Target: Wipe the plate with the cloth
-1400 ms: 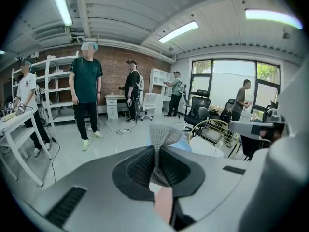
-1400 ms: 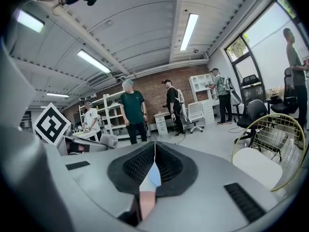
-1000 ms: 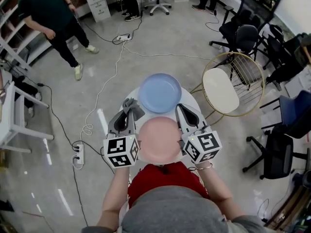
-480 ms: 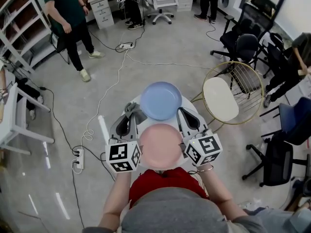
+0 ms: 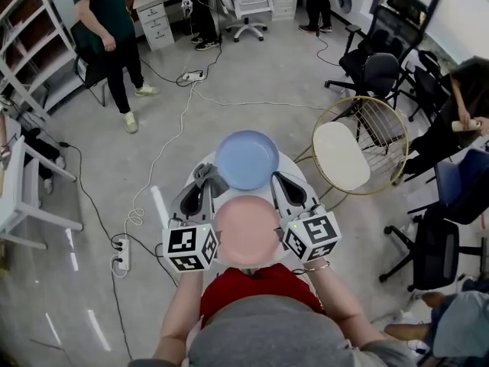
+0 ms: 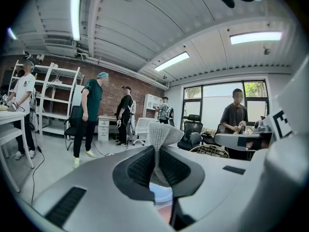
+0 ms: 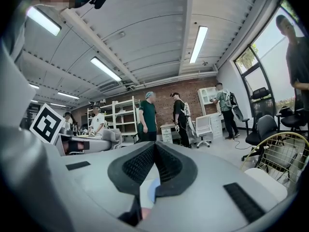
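Left gripper (image 5: pixel 204 185) clamped tight on crumpled grey knit cloth (image 5: pixel 208 174), perhaps touching round pale-blue plate (image 5: pixel 246 159); right gripper (image 5: pixel 276 179) closed together, nothing between; round pink plate (image 5: pixel 246 233) between both grippers, nearest the person

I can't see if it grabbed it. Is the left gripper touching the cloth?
Touching. In the left gripper view, the left gripper has the cloth pinched between its jaws.
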The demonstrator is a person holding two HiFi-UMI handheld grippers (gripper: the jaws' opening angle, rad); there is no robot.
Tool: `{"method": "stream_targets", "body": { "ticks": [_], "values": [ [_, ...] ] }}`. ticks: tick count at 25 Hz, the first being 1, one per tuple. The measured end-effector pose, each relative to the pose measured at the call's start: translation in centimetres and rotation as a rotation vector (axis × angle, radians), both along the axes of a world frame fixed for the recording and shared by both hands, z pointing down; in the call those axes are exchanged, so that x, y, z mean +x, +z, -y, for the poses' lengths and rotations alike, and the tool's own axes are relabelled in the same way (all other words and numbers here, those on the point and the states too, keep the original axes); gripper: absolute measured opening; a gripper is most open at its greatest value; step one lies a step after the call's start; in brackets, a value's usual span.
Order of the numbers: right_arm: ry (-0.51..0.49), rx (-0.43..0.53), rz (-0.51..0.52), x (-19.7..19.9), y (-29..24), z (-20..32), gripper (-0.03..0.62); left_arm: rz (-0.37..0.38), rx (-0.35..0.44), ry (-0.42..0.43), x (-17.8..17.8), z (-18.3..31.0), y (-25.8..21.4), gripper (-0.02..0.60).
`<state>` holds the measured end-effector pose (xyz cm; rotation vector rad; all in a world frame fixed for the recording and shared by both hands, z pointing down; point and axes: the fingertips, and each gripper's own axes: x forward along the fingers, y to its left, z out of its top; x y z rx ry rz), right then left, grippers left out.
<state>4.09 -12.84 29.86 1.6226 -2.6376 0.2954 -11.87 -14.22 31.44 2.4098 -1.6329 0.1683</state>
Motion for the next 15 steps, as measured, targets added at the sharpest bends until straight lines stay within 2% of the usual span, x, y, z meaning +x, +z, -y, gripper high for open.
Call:
{"method": "stream_targets", "body": {
  "ticks": [15],
  "values": [
    [0.027, 0.009, -0.002, 1.2, 0.1, -0.4, 0.028, 0.012, 0.006, 0.056, 2.4, -1.0, 0.0, 0.034]
  ]
}}
